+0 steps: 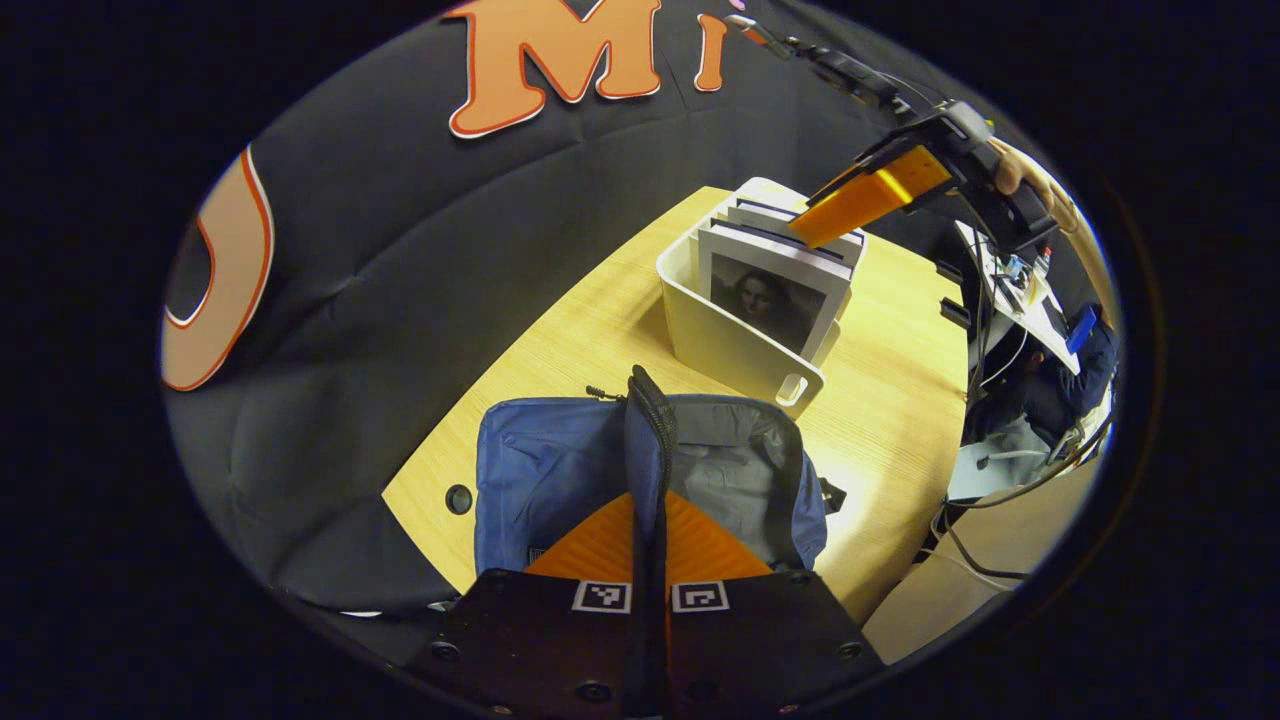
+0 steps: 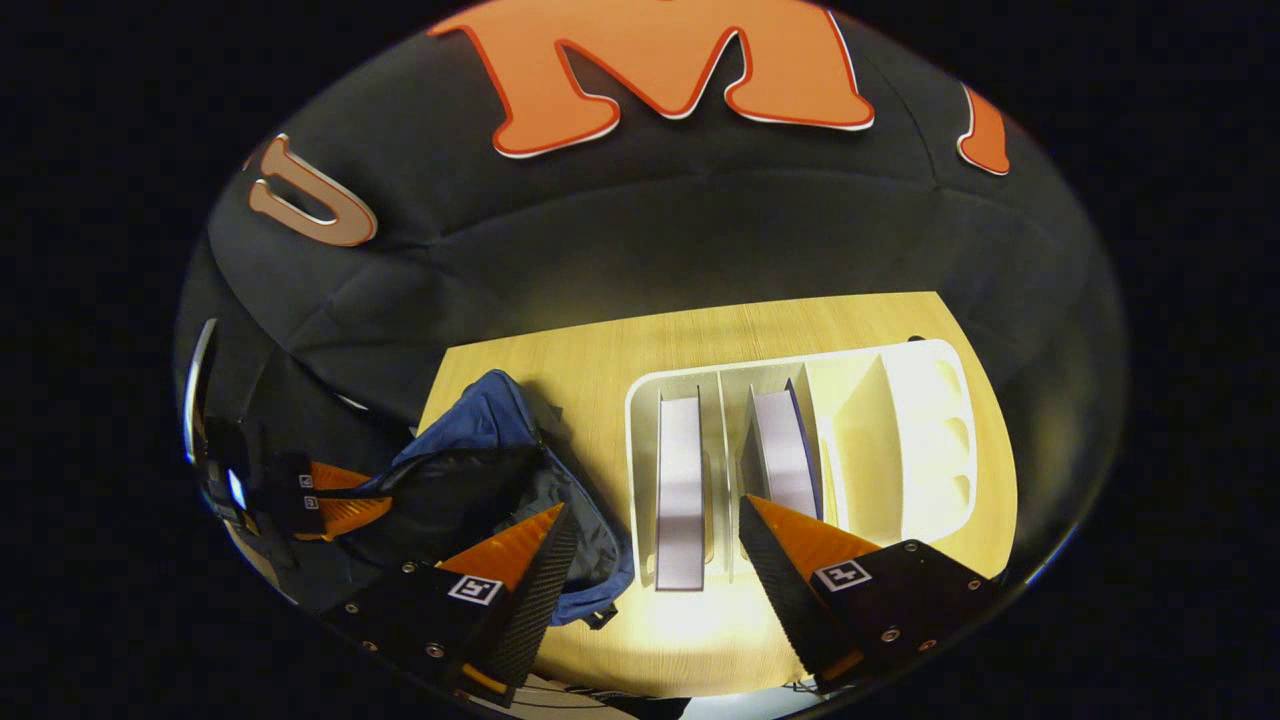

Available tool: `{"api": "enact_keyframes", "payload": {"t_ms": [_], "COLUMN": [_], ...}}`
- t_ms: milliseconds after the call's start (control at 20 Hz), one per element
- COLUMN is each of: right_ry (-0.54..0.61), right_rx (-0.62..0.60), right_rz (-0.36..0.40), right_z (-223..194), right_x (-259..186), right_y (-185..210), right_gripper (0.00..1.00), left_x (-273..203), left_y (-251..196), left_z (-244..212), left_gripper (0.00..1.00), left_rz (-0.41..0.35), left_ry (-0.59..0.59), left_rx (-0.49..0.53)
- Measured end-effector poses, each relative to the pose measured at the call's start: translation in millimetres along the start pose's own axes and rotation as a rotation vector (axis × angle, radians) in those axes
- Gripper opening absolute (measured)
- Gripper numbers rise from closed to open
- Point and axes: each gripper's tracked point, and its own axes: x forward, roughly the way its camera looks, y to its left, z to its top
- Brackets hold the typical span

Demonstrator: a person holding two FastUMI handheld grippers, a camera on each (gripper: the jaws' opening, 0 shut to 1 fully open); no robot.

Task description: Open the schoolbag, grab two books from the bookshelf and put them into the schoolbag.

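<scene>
The blue schoolbag (image 1: pixel 540 470) lies on the wooden table (image 1: pixel 600 300) with its mouth open and grey lining showing. My left gripper (image 1: pixel 648 497) is shut on the bag's raised zipper edge, holding it up. Behind the bag stands the white bookshelf (image 1: pixel 725 345) with several upright books (image 1: pixel 770 290). In the left gripper view a hand holds my right gripper (image 1: pixel 815 230) just above the books' top edges. In the right gripper view that gripper (image 2: pixel 652 512) is open, straddling the nearest book (image 2: pixel 680 480); a second book (image 2: pixel 785 450) stands one slot to the right. The schoolbag (image 2: pixel 480 430) and left gripper (image 2: pixel 330 505) sit at the left.
The bookshelf (image 2: pixel 900 420) has bare slots on its far right side. A round cable hole (image 1: pixel 459 498) sits in the table beside the bag. Beyond the table's right edge, cables and a cluttered desk (image 1: pixel 1020 300) crowd the space. The black booth wall closes the back.
</scene>
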Motion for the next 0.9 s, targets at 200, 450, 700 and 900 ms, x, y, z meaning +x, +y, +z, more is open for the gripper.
{"api": "enact_keyframes", "payload": {"t_ms": [200,450,700,900], "right_ry": [0.067,0.148,0.172,0.109], "right_rx": [-0.012,-0.045,-0.095,-0.064], "right_rz": [-0.031,-0.059,-0.066,-0.037], "right_z": [-6,-20,-24,-12], "right_x": [27,57,62,53], "right_y": [-3,-9,-12,-9], "right_gripper": [0.98,0.97,0.33,0.31], "left_x": [-1,9,11,12], "left_y": [1,2,-1,-2], "left_z": [-3,-6,-6,-7], "left_gripper": [0.01,0.01,0.01,0.01], "left_rz": [-0.016,-0.041,-0.052,-0.055], "left_ry": [0.006,0.011,0.015,0.023], "left_rx": [0.015,0.001,-0.008,-0.021]}}
